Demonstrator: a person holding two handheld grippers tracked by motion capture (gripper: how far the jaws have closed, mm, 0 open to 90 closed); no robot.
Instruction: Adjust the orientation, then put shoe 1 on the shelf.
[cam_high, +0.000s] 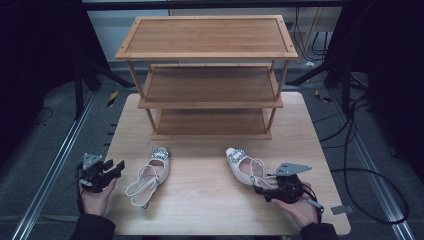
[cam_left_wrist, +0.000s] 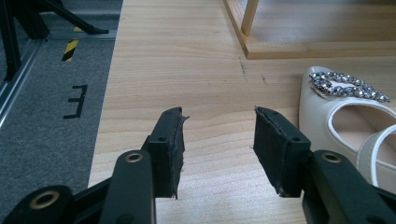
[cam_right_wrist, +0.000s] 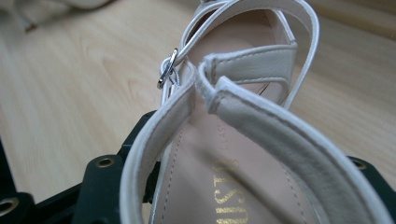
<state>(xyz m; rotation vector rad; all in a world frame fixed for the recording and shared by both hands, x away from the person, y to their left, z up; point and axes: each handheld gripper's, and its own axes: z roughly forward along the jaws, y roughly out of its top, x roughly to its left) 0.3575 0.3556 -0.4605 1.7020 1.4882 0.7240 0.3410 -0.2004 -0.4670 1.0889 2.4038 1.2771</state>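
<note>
The right shoe (cam_high: 246, 168) is lying on the counter (cam_high: 210, 200) at about four o'clock from its centre, jewelled toe pointing toward eleven o'clock, heel end sitting between the right tongs (cam_high: 261, 189). In the right gripper view the heel and slingback strap (cam_right_wrist: 261, 116) are lying between the black jaws, which are gripping the heel from both sides. At eight o'clock the left shoe (cam_high: 150, 175) is lying free. The left tongs (cam_high: 119, 166), just beside it at nine o'clock, are standing open with nothing between them. The wooden shelf rack (cam_high: 207, 75) is standing at twelve o'clock.
</note>
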